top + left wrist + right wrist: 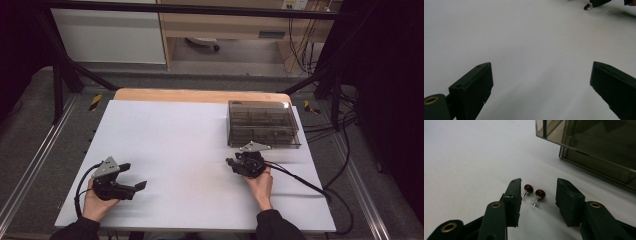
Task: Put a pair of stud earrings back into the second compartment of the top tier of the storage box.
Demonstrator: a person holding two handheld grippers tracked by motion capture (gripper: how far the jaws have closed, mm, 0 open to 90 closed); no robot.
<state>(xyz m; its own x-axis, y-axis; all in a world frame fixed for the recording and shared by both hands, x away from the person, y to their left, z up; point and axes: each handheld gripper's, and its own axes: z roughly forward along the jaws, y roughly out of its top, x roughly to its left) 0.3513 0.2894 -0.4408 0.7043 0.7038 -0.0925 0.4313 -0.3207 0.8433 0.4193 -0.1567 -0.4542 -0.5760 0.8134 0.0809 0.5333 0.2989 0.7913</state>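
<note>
A pickup of 2 red stud earrings (pixel 535 192) is in hand: they lie on the white tabletop (pixel 175 135) between the fingers of the right gripper (pixel 538 195), which stand apart, untouched by either pad. Next, a gentle, level closing is called for (posts could slip). The left gripper (pixel 541 85) is held wide open, nothing between. A smoked plastic organiser box (pixel 594 147) stands just beyond the right fingers.
</note>
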